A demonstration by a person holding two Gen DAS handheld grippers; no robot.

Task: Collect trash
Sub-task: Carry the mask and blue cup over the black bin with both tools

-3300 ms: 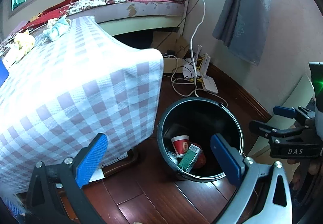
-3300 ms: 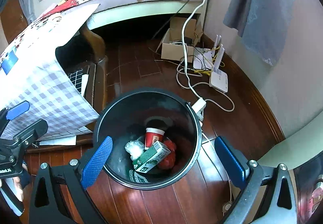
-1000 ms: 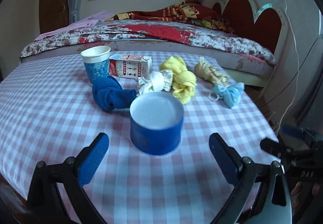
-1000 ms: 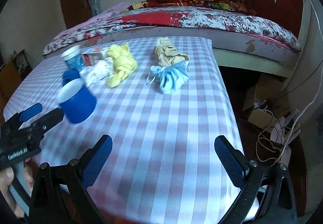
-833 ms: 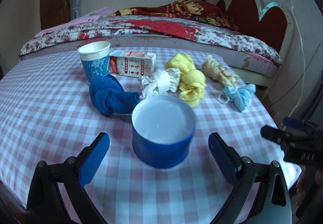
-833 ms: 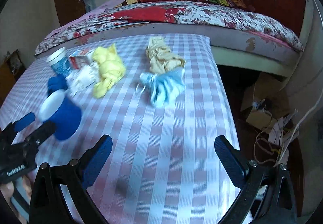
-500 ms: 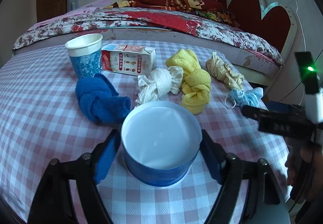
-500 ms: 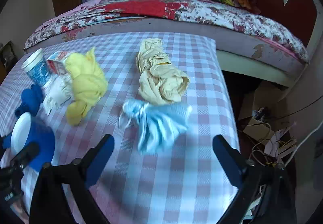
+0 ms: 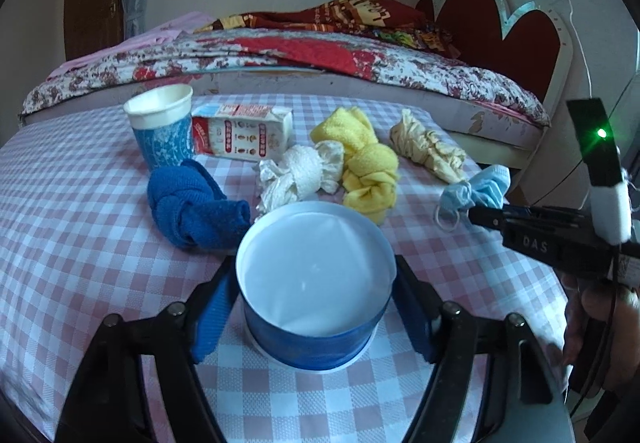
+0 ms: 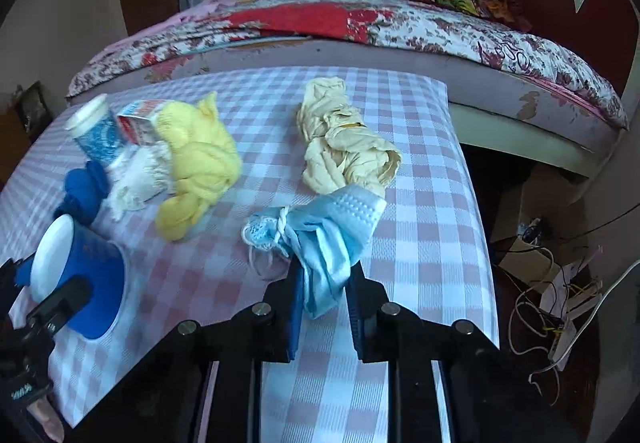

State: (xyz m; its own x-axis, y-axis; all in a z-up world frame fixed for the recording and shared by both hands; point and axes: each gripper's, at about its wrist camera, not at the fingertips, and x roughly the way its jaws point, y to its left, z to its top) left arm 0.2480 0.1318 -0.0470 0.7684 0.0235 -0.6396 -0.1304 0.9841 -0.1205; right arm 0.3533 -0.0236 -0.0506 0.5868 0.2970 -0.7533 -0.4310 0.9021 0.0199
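My left gripper point(image 9: 316, 315) is shut on a blue paper cup point(image 9: 314, 283) that stands on the checked tablecloth point(image 9: 80, 227); it also shows in the right wrist view point(image 10: 80, 283). My right gripper point(image 10: 324, 283) is shut on a crumpled light blue face mask point(image 10: 320, 239), seen in the left wrist view point(image 9: 476, 187) too. Behind lie a second blue patterned cup point(image 9: 162, 131), a milk carton point(image 9: 240, 133), a knotted blue cloth point(image 9: 192, 203), a white cloth point(image 9: 296, 179), a yellow cloth point(image 9: 368, 167) and a beige wad point(image 9: 428, 151).
A bed with a floral cover point(image 9: 280, 55) stands behind the table. The table's right edge drops to a dark wooden floor with cables and a cardboard box point(image 10: 540, 235).
Both grippers came from over the bin on the floor up to the table. The left one closed on the blue cup; the right one moved in and closed on the face mask.
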